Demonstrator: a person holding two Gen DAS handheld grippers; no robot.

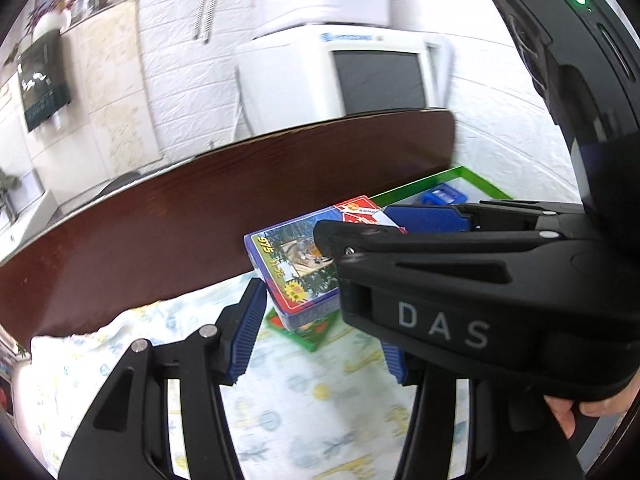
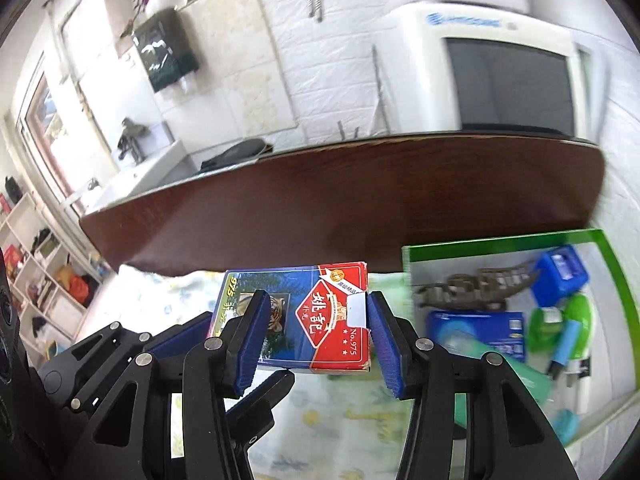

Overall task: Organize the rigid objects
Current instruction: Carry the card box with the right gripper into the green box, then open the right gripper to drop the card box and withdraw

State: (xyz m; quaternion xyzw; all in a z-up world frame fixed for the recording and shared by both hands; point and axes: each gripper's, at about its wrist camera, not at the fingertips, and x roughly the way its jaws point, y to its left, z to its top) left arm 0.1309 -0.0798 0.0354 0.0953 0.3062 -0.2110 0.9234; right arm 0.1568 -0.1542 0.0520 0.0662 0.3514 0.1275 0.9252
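Playing-card box (image 2: 296, 320), blue and red with a tiger printed on it, is up in the air above the patterned cloth (image 2: 332, 412) that covers the near part of the desk (image 2: 360, 200), with both tools on it at once. The right gripper (image 2: 314, 340) pinches it across the red flap end, one blue pad on the box face beside the tiger and the other against the end by the white tab. In the left wrist view the left gripper (image 1: 320, 328) has its left pad pressed on the lower corner of the box, while its other pad is hidden behind the right tool's black body, so the jaws look closed on the box but I cannot confirm both contacts. A green-rimmed tray (image 2: 612, 280) sits at the desk's right end, already crowded with a blue box (image 2: 476, 332), a grey boat-like model (image 2: 472, 284), a blue container (image 2: 560, 272) and green pieces. The main risk I see is the two hands pulling unevenly: the box could twist between the pads, or the flap with the white tab could pop open and spill cards. A release by one tool before the other has a firm hold would likely let the box tip onto the small green-and-red box (image 1: 304, 330) below. Setting it into the tray could also knock the model or jam on the clutter.
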